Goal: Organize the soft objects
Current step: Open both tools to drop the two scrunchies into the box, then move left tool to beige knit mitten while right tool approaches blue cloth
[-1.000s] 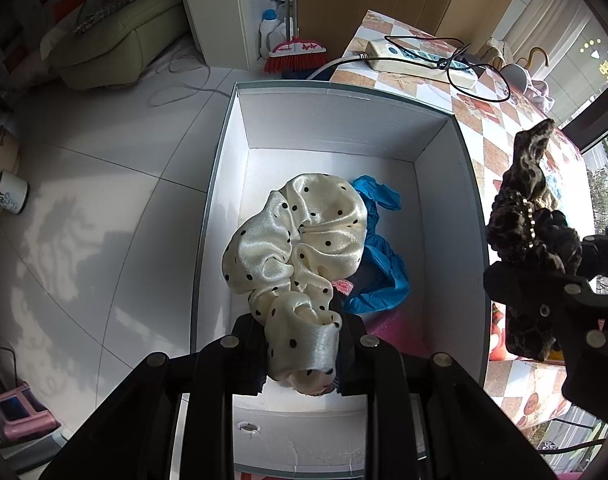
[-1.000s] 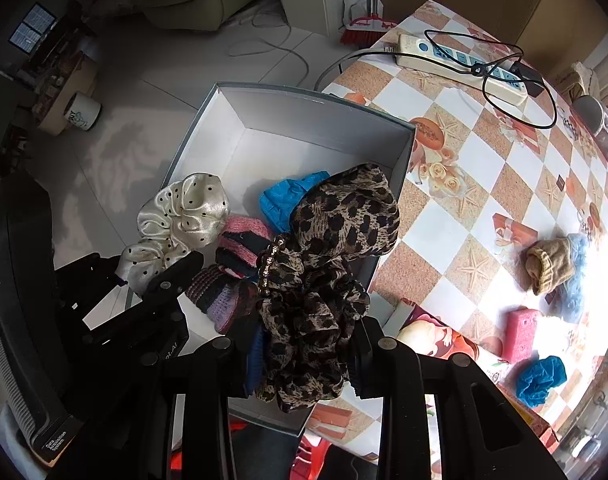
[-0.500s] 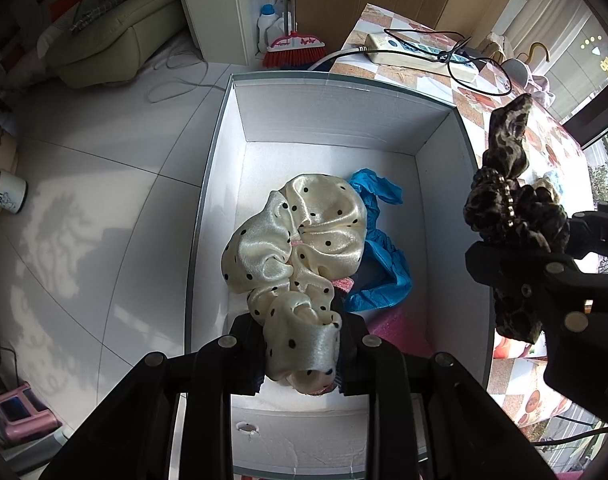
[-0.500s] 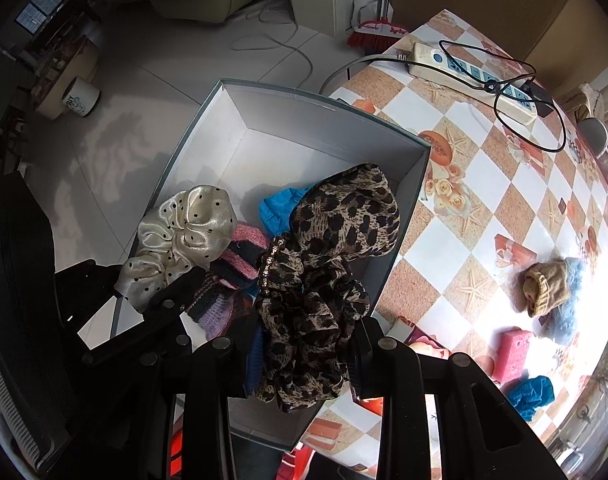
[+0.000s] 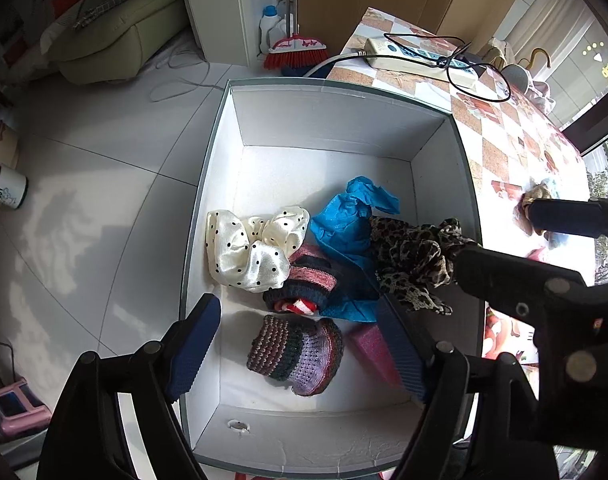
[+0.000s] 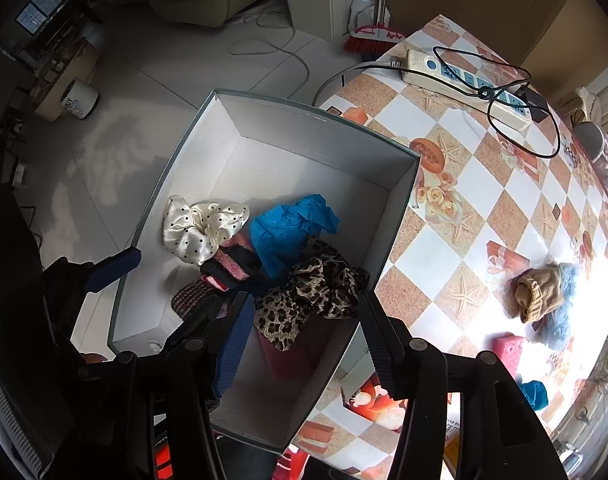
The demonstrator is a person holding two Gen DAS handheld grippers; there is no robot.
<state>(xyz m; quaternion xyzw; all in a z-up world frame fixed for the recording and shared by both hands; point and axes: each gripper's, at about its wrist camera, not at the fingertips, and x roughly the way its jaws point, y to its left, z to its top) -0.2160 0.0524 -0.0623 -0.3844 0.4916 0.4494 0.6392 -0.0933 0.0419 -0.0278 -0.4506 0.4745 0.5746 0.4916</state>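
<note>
While jaws opening: both grippers' fingers (image 5: 196, 344) wide, empty, above box (image 5: 336, 120).

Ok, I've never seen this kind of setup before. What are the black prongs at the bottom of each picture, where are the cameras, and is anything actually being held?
There is no robot arm here: a person carries a two-finger gripper in each hand, and a fisheye camera on each one looks down along its fingers. The black prongs are those fingers.

The left wrist picture shows the left gripper above a white box. The right wrist picture shows the right gripper over the same box, beside a checkered table.

In the box lie a cream polka-dot scrunchie, a blue cloth, a leopard scrunchie and a striped knit piece. On the table sit a power strip, a tan knit item and a pink sponge.

Nothing is held: both sets of jaws are opening, with the soft things lying loose below them.
</note>
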